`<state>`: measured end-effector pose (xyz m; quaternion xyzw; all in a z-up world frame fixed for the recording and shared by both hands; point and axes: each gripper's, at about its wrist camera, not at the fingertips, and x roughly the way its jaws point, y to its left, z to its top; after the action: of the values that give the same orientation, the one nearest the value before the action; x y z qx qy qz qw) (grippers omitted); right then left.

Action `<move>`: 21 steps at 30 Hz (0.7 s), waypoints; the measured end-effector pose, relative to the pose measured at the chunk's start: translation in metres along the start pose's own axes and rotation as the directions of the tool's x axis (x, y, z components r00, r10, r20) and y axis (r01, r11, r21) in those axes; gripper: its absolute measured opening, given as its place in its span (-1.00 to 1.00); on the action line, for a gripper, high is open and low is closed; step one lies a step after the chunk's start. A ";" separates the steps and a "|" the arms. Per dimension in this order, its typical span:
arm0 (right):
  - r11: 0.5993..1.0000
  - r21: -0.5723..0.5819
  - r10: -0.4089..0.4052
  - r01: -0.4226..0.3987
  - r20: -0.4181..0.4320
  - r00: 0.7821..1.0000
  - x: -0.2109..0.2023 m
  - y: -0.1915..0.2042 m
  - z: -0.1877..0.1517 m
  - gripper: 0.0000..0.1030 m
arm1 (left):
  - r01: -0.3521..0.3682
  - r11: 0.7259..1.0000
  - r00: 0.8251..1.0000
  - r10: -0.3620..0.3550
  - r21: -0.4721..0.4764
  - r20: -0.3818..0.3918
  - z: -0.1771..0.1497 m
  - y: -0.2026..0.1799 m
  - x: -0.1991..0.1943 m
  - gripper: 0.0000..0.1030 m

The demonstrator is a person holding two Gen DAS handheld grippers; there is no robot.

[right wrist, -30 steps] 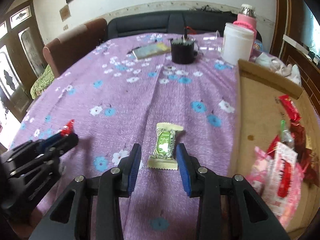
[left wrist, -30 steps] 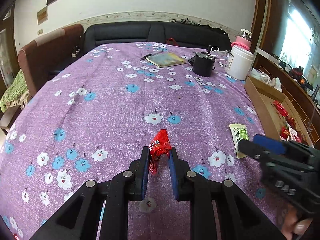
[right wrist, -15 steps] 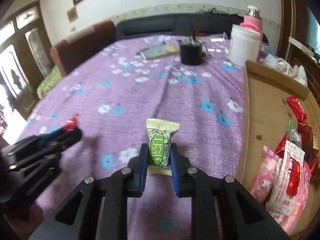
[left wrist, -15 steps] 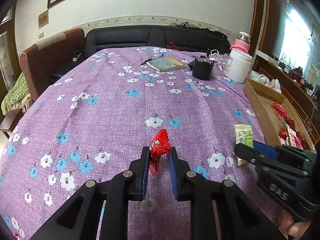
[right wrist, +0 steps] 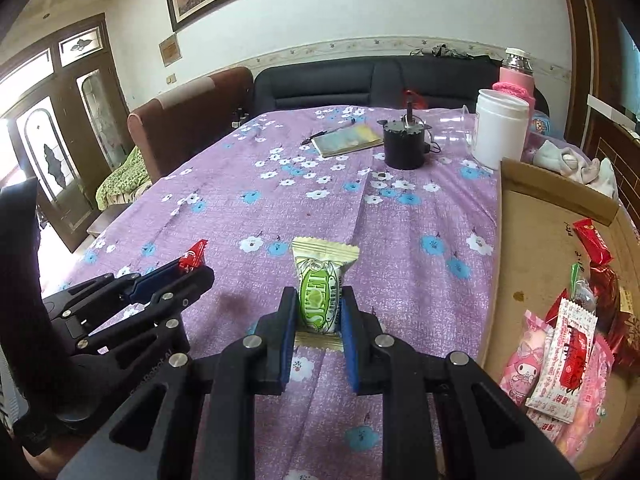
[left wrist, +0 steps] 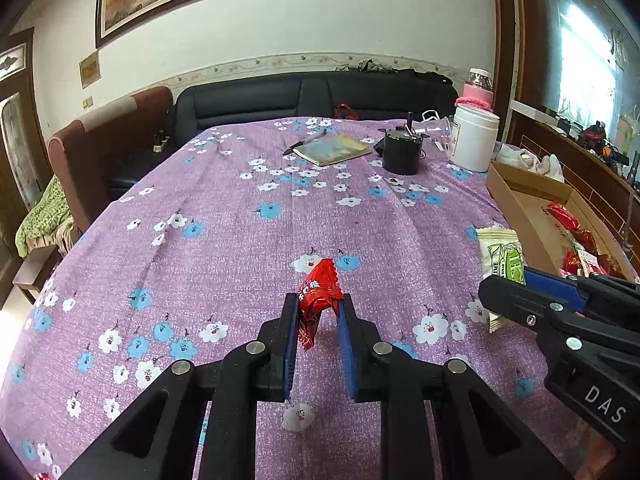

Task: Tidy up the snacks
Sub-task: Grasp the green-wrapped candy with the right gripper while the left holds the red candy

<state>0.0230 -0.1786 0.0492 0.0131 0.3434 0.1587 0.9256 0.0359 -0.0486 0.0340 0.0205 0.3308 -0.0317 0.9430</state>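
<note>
My left gripper (left wrist: 318, 310) is shut on a red snack packet (left wrist: 318, 294) and holds it above the purple flowered tablecloth (left wrist: 240, 240). My right gripper (right wrist: 319, 308) is shut on a green and cream snack packet (right wrist: 320, 284), lifted off the cloth. In the left wrist view the right gripper (left wrist: 532, 300) is at the right with the green packet (left wrist: 502, 256) in it. In the right wrist view the left gripper (right wrist: 176, 280) is at the left with the red packet (right wrist: 193, 254). A cardboard box (right wrist: 552, 196) at the right holds several snack packets (right wrist: 568, 344).
At the table's far end stand a black pot (right wrist: 404, 144), a white jar (right wrist: 500, 136), a pink-sleeved bottle (right wrist: 516, 76) and a notebook with a pen (right wrist: 346, 140). A black sofa (left wrist: 312, 96) and a brown armchair (left wrist: 104, 140) border the table.
My right gripper closed on the green packet and lifted it off the cloth. My left gripper kept the red packet and rose a little.
</note>
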 end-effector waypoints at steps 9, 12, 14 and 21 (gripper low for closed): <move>1.000 0.003 0.002 -0.002 0.002 1.000 0.000 -0.003 0.000 -0.62 | -0.018 1.000 1.000 0.018 0.009 0.020 0.000 -0.002 -0.003 -0.63; 1.000 0.003 0.002 -0.002 0.002 1.000 0.000 -0.003 0.000 -0.62 | -0.023 1.000 0.999 0.023 0.013 0.025 0.000 -0.003 -0.004 -0.63; 1.000 0.003 0.002 -0.002 0.003 1.000 0.000 -0.003 0.000 -0.62 | -0.025 1.000 0.999 0.025 0.015 0.028 0.000 -0.003 -0.005 -0.63; 1.000 0.002 0.002 -0.002 0.007 1.000 -0.001 -0.003 0.001 -0.61 | -0.035 0.999 0.999 0.034 0.020 0.037 0.000 -0.004 -0.006 -0.63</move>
<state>0.0240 -0.1817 0.0505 0.0152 0.3404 0.1593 0.9266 0.0310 -0.0523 0.0372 0.0353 0.3125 -0.0193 0.9491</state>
